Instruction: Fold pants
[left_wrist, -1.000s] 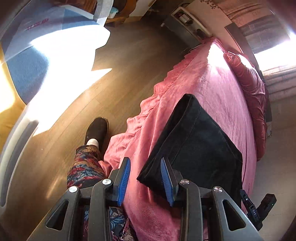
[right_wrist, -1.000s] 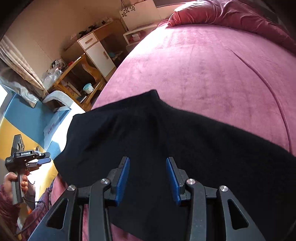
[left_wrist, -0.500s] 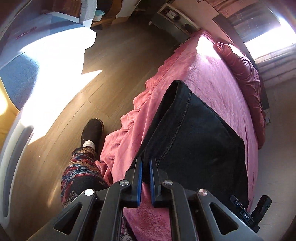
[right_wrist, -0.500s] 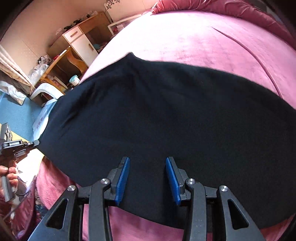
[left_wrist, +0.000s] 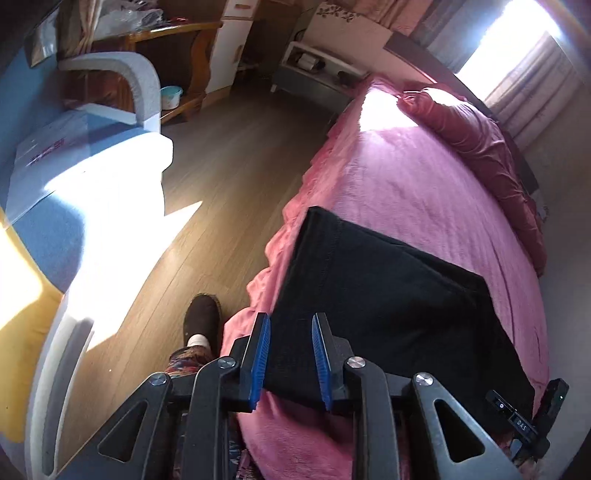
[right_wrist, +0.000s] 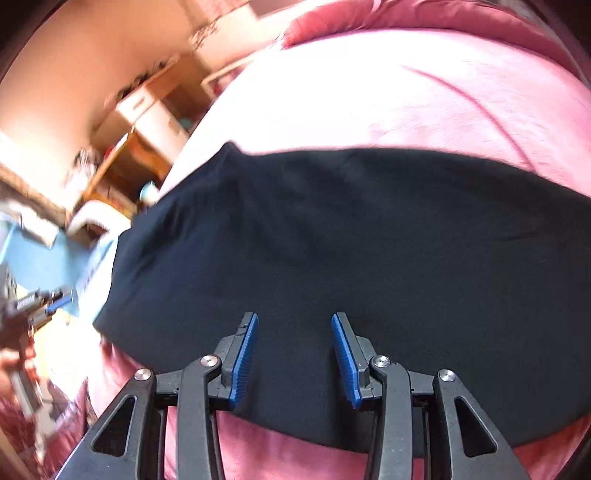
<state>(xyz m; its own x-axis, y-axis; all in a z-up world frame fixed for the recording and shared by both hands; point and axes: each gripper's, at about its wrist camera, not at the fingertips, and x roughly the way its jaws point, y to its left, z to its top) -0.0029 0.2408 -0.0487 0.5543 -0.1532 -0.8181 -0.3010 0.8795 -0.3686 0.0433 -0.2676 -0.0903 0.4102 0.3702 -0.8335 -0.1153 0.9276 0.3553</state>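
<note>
Both my hand-held grippers, left (left_wrist: 290, 356) just reopening and right (right_wrist: 295, 356), hover released over folded black pants (left_wrist: 388, 302) at bed (left_wrist: 424, 177) edge; careless regrasp could drag them off.

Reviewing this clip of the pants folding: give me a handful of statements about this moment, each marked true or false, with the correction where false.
1. The folded black pants lie on a pink plush bedspread. True.
2. The left gripper is clamped on the pants' edge. False: its jaws have just been opening, and the blue pads stand apart with no cloth pinched between them.
3. The right gripper is open above the black cloth. True.
4. The pants hang over the wooden floor. False: they rest on the bed, near its edge.
5. A foot in a dark brown slipper stands on the floor beside the bed. True.
</note>
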